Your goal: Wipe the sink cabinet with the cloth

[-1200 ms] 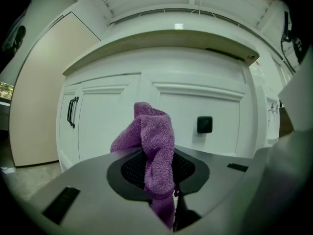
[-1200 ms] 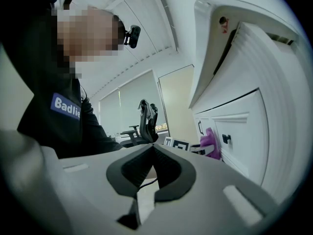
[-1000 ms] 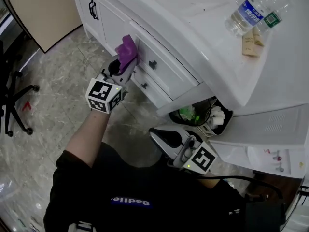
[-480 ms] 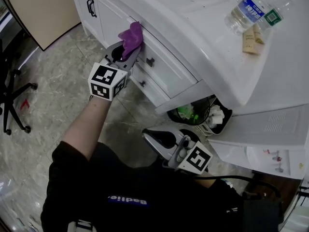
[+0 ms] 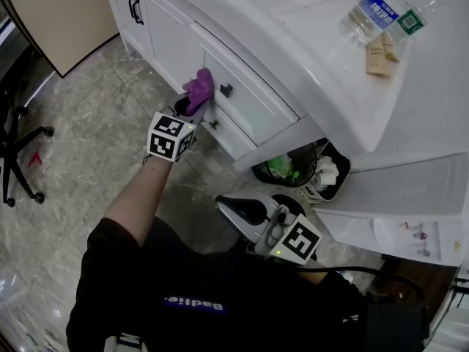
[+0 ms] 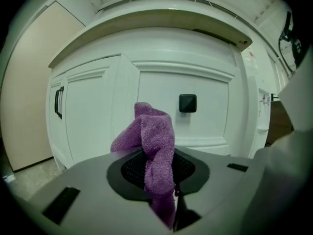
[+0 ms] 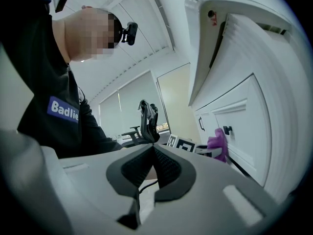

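A purple cloth [image 5: 199,86] is clamped in my left gripper [image 5: 192,101], whose jaws are shut on it. The cloth [image 6: 152,151] presses against the white sink cabinet [image 5: 242,101] just left of a black drawer knob [image 5: 226,90]. In the left gripper view the knob [image 6: 188,103] sits right of the cloth on the drawer front. My right gripper [image 5: 245,210] hangs low by my body, jaws shut with nothing between them [image 7: 146,177]. From the right gripper view the cloth [image 7: 217,143] shows far off at the cabinet front.
A water bottle [image 5: 374,17] and small wooden blocks [image 5: 379,56] lie on the white countertop. A black waste bin [image 5: 304,174] with rubbish stands under the counter. A cabinet door with a black handle [image 5: 135,9] is at far left. An office chair base [image 5: 22,160] stands on the tiled floor.
My left gripper carried the cloth up along the drawer front, then down and rightward to just beside the black knob. The right gripper barely moved.
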The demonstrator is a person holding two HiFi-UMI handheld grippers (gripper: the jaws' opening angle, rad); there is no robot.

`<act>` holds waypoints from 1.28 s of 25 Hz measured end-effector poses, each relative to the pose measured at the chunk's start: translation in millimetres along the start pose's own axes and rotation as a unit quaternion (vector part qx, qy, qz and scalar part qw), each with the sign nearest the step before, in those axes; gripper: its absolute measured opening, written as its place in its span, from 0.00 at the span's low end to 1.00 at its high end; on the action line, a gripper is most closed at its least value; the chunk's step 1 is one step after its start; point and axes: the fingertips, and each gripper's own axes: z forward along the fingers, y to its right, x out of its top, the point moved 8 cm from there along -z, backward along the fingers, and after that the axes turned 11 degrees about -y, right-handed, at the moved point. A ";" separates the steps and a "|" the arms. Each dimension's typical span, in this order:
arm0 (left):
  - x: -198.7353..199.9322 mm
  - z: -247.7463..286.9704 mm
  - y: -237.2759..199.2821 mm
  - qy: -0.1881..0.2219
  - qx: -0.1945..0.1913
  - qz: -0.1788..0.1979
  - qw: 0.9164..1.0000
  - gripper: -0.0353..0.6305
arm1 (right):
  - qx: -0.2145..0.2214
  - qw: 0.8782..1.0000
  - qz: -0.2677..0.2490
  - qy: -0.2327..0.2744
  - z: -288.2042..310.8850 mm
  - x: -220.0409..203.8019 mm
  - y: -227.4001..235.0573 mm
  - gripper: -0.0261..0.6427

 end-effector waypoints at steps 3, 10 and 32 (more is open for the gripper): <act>4.0 -22.3 7.0 0.035 -0.005 -0.016 0.999 0.18 | -0.006 1.000 -0.002 0.002 -2.8 1.9 0.3 0.03; 84.6 -86.6 26.7 0.167 -0.008 0.009 0.986 0.18 | -0.008 1.000 0.000 0.003 -2.7 2.5 -0.9 0.03; 31.2 -2.6 7.4 0.050 -0.029 -0.021 0.998 0.18 | -0.006 1.000 0.006 0.019 -19.5 -1.1 -9.9 0.03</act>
